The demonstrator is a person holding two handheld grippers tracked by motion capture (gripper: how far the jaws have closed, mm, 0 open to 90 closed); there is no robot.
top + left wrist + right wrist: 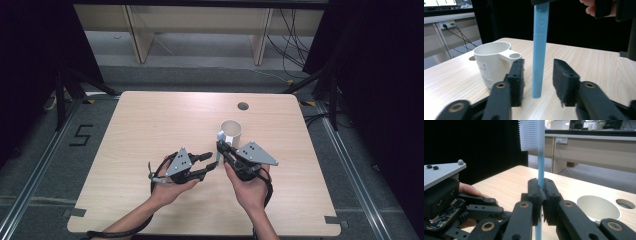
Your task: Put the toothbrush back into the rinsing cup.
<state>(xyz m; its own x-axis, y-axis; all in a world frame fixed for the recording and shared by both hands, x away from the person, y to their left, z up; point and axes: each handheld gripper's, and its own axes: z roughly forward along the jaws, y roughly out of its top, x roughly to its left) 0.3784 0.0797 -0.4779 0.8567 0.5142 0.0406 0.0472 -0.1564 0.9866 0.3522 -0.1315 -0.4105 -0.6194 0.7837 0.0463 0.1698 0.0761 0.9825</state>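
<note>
My right gripper (540,197) clamps the blue toothbrush (539,50) upright, bristles up, just beside the cup (231,131). Its handle hangs between the spread jaws of my left gripper (537,82), untouched. I judge a handover under way, the cup still waiting.

The surface (150,125) lies bare across its whole left half and far edge, giving open passage there. Toward the right of centre stands a white cup (231,131), just beyond the two grippers, with a round cable hole (243,106) behind it. The right gripper (221,148) is clamped on an upright blue toothbrush (539,50), whose handle hangs between the parted jaws of the left gripper (212,160), clear of both pads, with the cup close beside them
</note>
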